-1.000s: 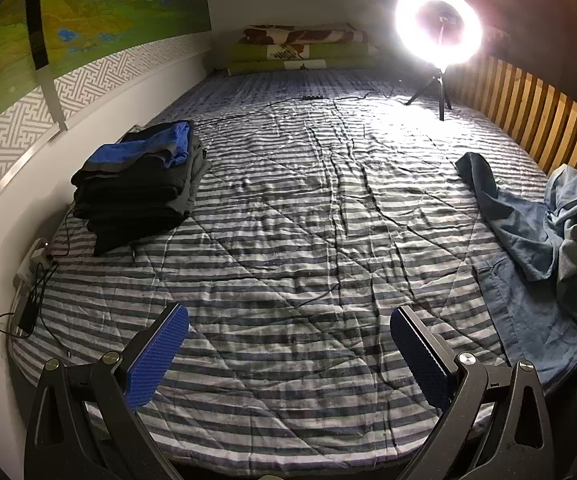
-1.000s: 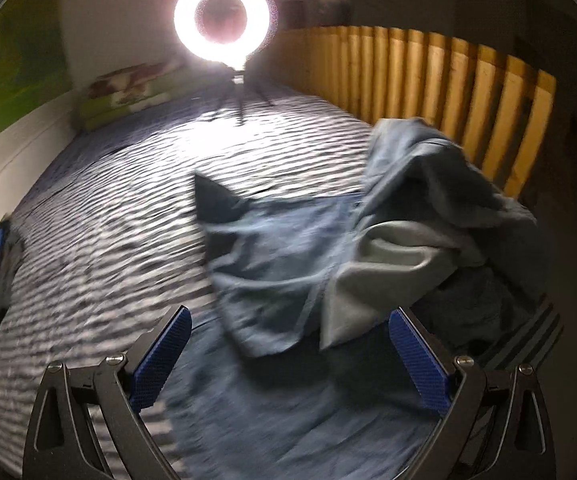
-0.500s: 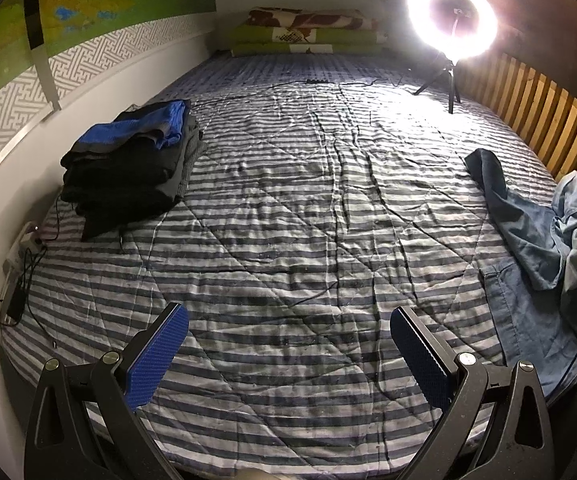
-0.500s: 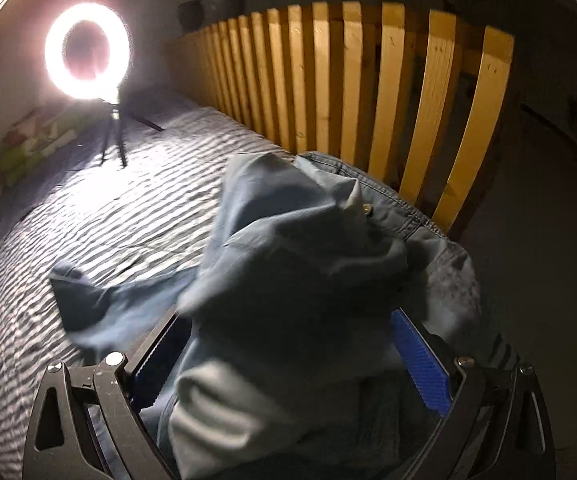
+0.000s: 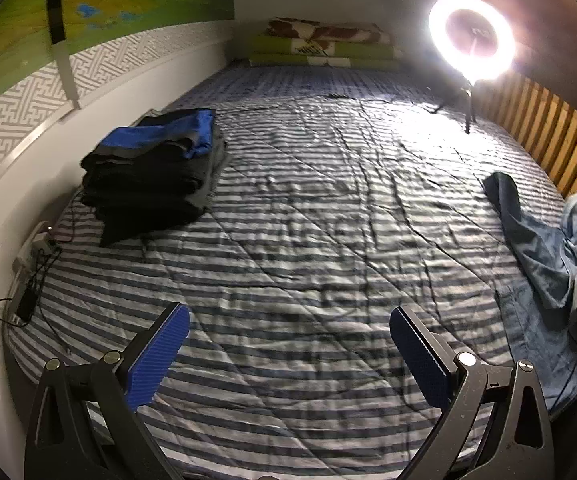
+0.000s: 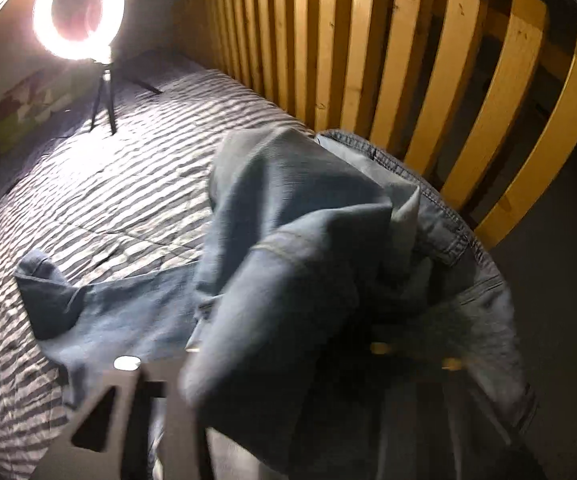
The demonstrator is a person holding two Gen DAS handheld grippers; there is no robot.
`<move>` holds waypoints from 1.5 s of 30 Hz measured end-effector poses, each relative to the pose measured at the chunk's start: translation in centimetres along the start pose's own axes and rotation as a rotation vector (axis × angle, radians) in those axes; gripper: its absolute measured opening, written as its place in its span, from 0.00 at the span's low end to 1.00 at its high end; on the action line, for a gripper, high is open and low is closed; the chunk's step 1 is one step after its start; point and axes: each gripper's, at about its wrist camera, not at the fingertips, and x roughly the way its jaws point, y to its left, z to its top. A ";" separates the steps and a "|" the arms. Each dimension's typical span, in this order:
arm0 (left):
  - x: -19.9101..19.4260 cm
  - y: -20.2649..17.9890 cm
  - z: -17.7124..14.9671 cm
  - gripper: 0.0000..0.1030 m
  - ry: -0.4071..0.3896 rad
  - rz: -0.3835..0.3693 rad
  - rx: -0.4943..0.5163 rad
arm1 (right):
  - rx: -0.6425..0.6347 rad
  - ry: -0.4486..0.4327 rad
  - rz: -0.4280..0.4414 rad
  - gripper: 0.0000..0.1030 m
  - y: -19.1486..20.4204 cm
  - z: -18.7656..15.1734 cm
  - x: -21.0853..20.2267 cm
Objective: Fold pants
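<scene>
Denim pants [image 6: 296,248] bunch inside the closing right gripper [image 6: 288,420], pads hidden; the wide, empty left gripper [image 5: 288,354] hovers; grabbing several layers risks tangling

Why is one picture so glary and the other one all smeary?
Left wrist view: the ring light glares and washes out the striped blanket beneath it. Right wrist view: the jeans up close are smeared by motion blur, and the ring light flares there too.
</scene>
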 end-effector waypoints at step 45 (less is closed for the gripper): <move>0.2 6.7 -0.6 0.99 0.032 -0.083 -0.126 | -0.489 -0.178 0.582 0.63 16.6 -16.7 -20.1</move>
